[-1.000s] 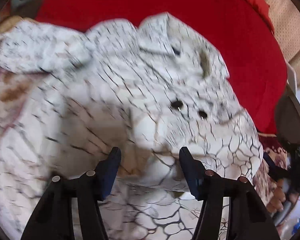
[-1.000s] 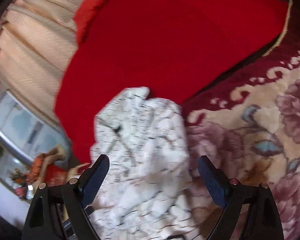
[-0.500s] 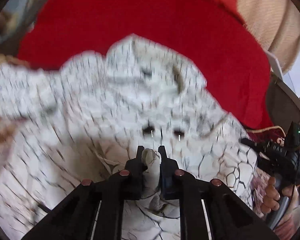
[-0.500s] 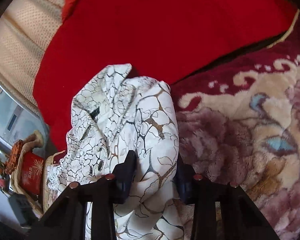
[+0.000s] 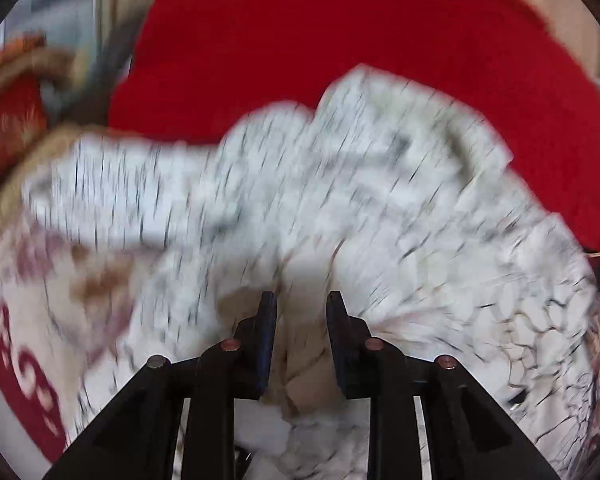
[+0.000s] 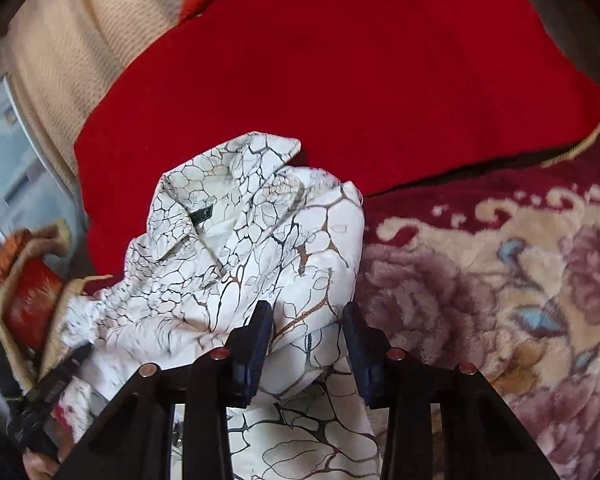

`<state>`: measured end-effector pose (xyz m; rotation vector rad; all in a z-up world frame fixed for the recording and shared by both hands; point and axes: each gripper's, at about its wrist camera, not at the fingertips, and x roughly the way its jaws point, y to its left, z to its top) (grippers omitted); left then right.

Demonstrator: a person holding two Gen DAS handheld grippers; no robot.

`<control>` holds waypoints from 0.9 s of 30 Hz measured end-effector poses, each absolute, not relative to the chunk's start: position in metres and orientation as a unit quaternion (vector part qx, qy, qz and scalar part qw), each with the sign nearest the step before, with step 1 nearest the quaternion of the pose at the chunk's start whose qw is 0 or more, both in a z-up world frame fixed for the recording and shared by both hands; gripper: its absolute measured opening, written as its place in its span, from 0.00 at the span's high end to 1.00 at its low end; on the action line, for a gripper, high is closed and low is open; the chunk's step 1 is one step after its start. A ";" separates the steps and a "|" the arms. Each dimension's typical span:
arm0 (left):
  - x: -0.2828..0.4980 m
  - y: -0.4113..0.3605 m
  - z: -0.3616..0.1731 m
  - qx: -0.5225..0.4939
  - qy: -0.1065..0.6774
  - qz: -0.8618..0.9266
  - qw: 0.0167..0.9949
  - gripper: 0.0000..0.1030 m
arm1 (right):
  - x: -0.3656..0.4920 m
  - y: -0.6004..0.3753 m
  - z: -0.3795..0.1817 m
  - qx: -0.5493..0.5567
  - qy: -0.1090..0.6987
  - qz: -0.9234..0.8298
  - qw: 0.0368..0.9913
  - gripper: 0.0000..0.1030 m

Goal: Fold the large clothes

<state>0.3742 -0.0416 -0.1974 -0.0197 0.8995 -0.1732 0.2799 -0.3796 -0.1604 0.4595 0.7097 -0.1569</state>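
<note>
A white shirt [image 6: 236, 264] with a black and brown crackle print lies crumpled, partly on a red blanket [image 6: 340, 80] and partly on a floral rug [image 6: 500, 280]. Its collar with a dark label [image 6: 202, 214] points away from me. My right gripper [image 6: 308, 320] is shut on a thick fold at the shirt's right edge. In the blurred left wrist view the shirt [image 5: 340, 200] fills the middle. My left gripper [image 5: 302, 304] has a bunched fold between its pads, and its jaws are opening while the cloth still fills the gap.
The red blanket [image 5: 340, 40] spreads behind the shirt, with beige woven cloth [image 6: 60, 60] beyond it. A red pouch with a beige rim [image 6: 32, 300] lies at the left. The floral rug [image 5: 16, 320] runs under the shirt on both sides.
Both grippers went from wide open over the shirt to closed on folds of it. The left one then spread a little and swung, blurring its view. The right one shifted slightly.
</note>
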 end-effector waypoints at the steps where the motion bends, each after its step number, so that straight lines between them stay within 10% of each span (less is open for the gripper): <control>1: 0.375 -0.034 -0.200 -0.028 0.444 -0.084 0.892 0.75 | 0.275 -0.376 -0.153 0.206 0.327 -0.088 0.918 0.61; 7: 0.373 -0.002 -0.194 -0.083 0.433 -0.069 0.895 0.73 | 0.255 -0.351 -0.125 0.149 0.247 -0.058 0.956 0.50; 16: 0.374 -0.004 -0.197 -0.064 0.442 -0.059 0.893 0.69 | 0.296 -0.311 -0.181 0.084 0.405 -0.018 0.910 0.49; 23: 0.380 0.073 -0.161 -0.174 0.352 0.024 0.919 0.21 | 0.276 -0.316 -0.163 0.153 0.352 0.019 0.923 0.49; 27: 0.407 0.145 -0.168 -0.254 0.334 0.094 0.903 0.17 | 0.283 -0.304 -0.164 0.147 0.353 0.027 0.924 0.49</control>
